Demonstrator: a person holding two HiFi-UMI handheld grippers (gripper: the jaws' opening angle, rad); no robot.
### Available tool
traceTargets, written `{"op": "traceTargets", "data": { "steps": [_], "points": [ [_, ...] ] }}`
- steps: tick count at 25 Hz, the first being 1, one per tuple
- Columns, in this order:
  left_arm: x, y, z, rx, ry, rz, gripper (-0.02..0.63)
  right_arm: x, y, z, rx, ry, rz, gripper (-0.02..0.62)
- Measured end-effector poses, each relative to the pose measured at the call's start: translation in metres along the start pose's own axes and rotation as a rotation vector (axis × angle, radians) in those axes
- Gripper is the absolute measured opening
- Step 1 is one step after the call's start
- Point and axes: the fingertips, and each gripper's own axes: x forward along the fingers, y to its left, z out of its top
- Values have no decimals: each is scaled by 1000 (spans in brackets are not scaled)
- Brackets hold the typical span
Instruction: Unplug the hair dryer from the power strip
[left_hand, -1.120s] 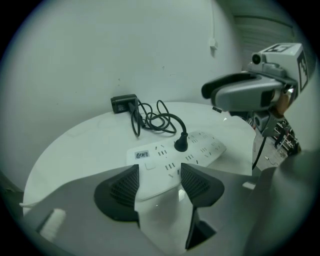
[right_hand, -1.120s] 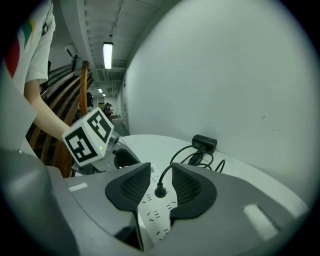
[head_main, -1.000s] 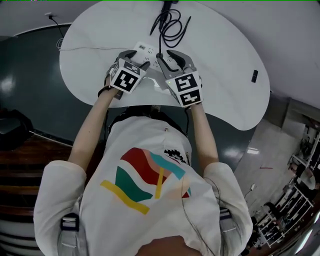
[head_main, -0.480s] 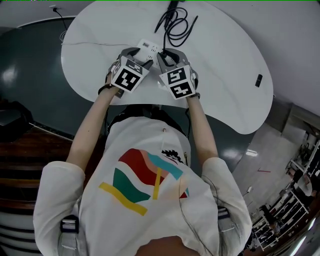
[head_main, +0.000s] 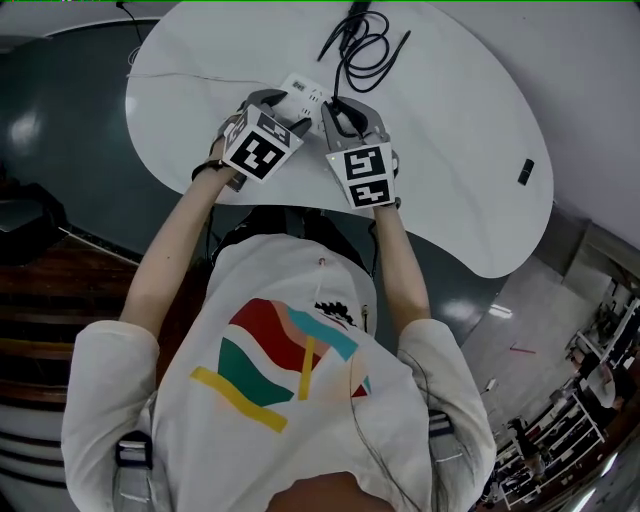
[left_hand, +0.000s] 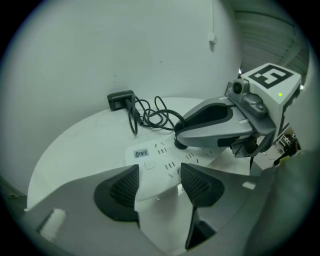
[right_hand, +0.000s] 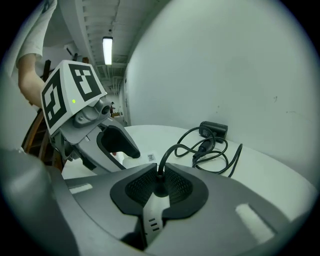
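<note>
Setting: a person (head_main: 300, 400) in a white printed T-shirt stands at the near edge of a rounded white table (head_main: 450, 120), holding a gripper in each hand
Power strip (left_hand: 155, 160): white, flat on the table near the person, with its sockets facing up
Left gripper (left_hand: 157, 182): jaws part-way open around the near end of the power strip, one dark ribbed pad against each long side
Plug (right_hand: 160, 189): black, standing upright in a socket on the right part of the strip
Right gripper (right_hand: 159, 182): just right of the left one, jaws closing, narrow, the pads pressed on the plug from both sides
Cord (right_hand: 210, 150): black, rising from the plug, then lying in loose loops further out on the table
Hair dryer (right_hand: 214, 130): dark body at the far edge of the table, beyond the loops and well apart from both grippers
</note>
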Motion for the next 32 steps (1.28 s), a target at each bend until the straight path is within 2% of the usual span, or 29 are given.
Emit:
{"op": "traceTargets", "data": {
  "steps": [8, 9, 11, 12, 13, 15, 18, 24, 29, 32],
  "points": [
    [4, -2, 2, 19, 37, -6, 261, -6, -9, 2, 163, -63, 75, 49],
    [4, -2, 1, 15, 43, -9, 261, -11, -12, 12, 238, -124, 104, 48],
    [3, -2, -2, 18, 59, -19, 259, -28, -24, 57, 466, -354, 175, 49],
    [3, -2, -1, 25, 66, -25, 259, -35, -31, 83, 516, -454, 184, 49],
    [3, -2, 1, 30, 70, -31, 259, -39, -39, 104, 481, -503, 164, 51],
    [3, -7, 1, 23, 74, -38, 259, -46, -48, 128, 384, -513, 139, 52],
    [1, -6, 2, 24, 73, -35, 259, -58, -54, 140, 383, -527, 164, 54],
    [0, -6, 2, 27, 69, -38, 259, -57, -50, 130, 349, -468, 161, 54],
    [1, -4, -2, 18, 77, -29, 259, -58, -56, 111, 298, -392, 92, 54],
    [-1, -4, -1, 22, 76, -33, 259, -68, -68, 90, 303, -346, 42, 54]
  ]
}}
